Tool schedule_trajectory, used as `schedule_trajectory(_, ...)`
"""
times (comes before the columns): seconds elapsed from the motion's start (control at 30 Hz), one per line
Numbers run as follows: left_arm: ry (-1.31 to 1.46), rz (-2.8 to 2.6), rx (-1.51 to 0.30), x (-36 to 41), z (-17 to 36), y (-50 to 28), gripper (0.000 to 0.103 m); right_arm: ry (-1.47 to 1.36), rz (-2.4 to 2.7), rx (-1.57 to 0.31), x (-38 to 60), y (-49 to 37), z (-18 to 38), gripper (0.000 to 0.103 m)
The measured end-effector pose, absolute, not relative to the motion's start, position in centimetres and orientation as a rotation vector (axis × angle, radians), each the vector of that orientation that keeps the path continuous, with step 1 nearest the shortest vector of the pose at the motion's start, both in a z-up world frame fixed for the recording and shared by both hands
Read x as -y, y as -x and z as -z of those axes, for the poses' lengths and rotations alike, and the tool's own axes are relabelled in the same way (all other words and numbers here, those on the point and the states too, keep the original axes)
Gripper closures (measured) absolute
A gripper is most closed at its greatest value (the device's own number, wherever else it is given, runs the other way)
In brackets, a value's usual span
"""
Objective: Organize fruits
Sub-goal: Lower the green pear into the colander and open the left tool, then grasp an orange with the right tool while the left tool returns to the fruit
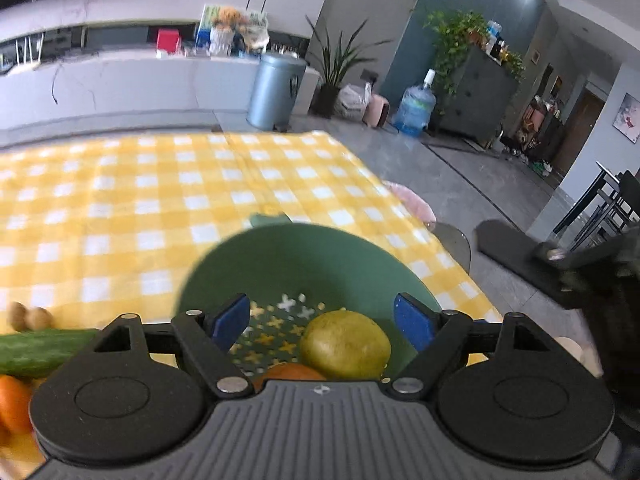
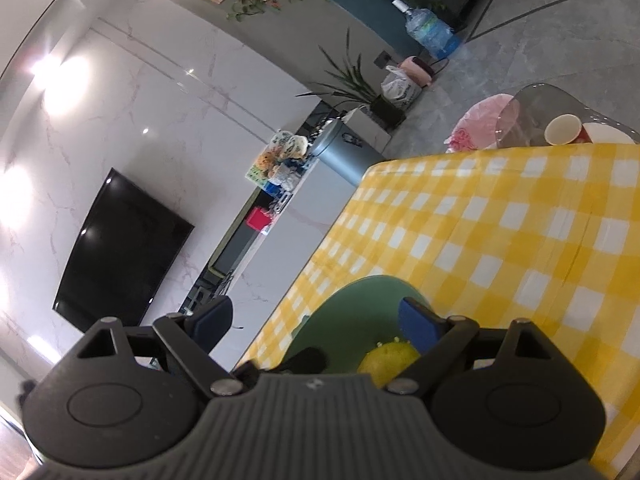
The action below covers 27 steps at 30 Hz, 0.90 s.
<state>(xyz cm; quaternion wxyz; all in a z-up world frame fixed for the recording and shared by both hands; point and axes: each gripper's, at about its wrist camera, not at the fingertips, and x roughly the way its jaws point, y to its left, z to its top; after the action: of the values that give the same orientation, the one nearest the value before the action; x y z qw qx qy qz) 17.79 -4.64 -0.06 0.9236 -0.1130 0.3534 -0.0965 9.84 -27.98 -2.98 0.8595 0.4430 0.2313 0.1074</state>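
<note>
Because fruit is being gathered in one place, a green bowl [image 1: 304,264] is seen on the checked tablecloth [image 1: 120,200], already holding a yellow-green fruit [image 1: 345,343] and an orange one [image 1: 292,372]. Both the left gripper [image 1: 324,318] and the right gripper [image 2: 316,322] are held above it, fingers spread and empty. A cucumber [image 1: 40,350] is left outside, its long axis lying left to right.

Black linkage arms, silver pivot screws, ribbed grey housing, blue-padded fingers [image 1: 231,316] on both grippers.
</note>
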Motion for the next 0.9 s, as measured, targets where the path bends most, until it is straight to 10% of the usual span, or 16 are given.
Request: schedule_trajectory(0.9, 0.352, -0.230, -0.680, -11.6, -1.8, -3.8, 0.012, -0.861, -0.697, -0.609, 16.6, -8.2, 1.3, 0.012)
